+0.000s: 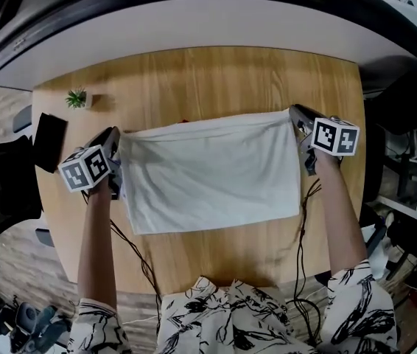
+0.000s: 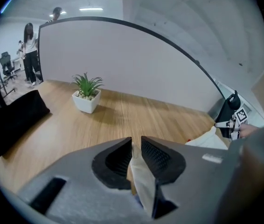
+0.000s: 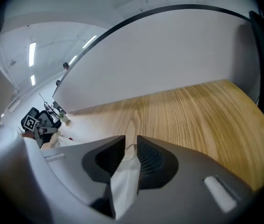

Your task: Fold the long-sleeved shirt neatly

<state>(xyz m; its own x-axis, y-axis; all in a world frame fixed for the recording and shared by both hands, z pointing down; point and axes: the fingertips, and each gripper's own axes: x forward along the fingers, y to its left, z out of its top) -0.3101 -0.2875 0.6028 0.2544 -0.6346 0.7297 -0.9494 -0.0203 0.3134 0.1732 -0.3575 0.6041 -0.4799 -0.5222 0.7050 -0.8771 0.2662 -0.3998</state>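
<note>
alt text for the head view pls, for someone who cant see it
A white shirt, folded into a rectangle, lies on a wooden table, its two far corners pinched by the left gripper and the right gripper. A small potted plant and a black object sit near the table's left edge.

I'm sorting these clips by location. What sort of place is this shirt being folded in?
Probably an open-plan office or lab. The wooden table is backed by a curved grey partition, an office chair stands on the floor beyond it, and strip lights run along the ceiling.
</note>
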